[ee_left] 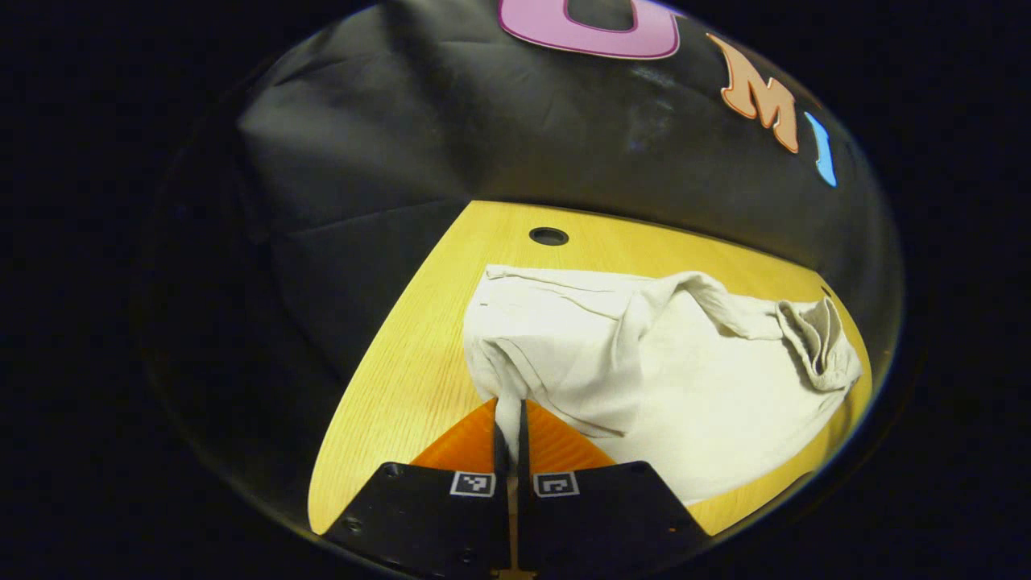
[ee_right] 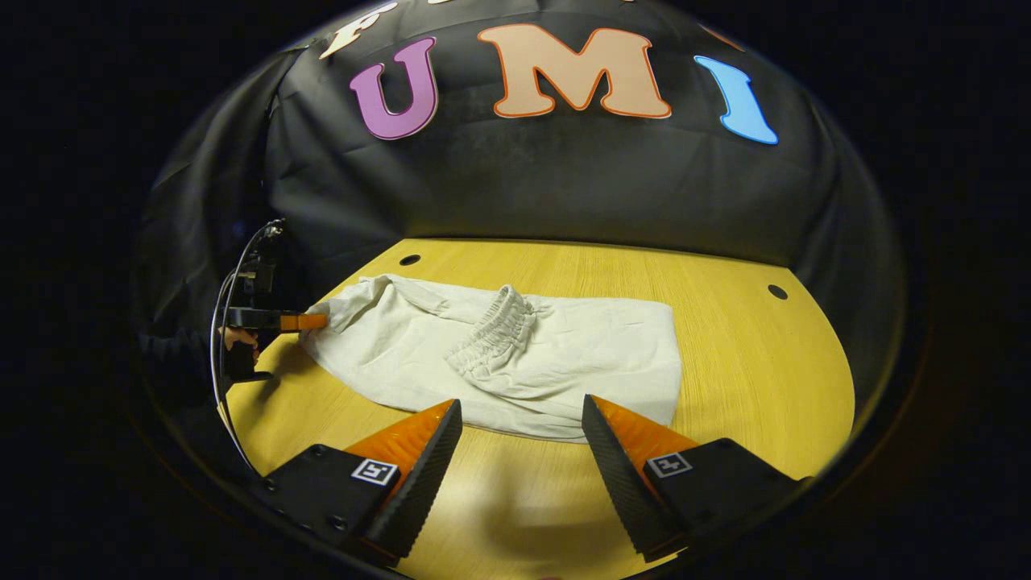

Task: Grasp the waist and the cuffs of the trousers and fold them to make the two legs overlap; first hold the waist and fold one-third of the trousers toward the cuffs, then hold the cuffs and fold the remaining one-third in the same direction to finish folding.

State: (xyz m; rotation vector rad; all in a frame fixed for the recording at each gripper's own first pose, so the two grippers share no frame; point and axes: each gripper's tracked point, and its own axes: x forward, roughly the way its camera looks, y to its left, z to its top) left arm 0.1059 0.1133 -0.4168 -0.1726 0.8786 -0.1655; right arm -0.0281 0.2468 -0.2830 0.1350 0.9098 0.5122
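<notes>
Trousers [ee_right: 515, 362] are spread on the surface [ee_right: 749, 362].
One end is pinched by the left hand-held gripper [ee_left: 510, 435] at the left edge; the right hand-held gripper [ee_right: 522, 439] is held open over bare surface beside the near edge.

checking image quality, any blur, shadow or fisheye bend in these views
Left gripper view: trousers sharp, table edge bent by the fisheye. Right gripper view: soft shadow on the table under the open tongs, left tongs small but fairly clear.

Counter [ee_right: 749, 362]: pale yellow wood grain, lower centre | round holes [ee_right: 777, 292] near far edge | wall [ee_right: 564, 185]: black creased cloth, upper frame
</notes>
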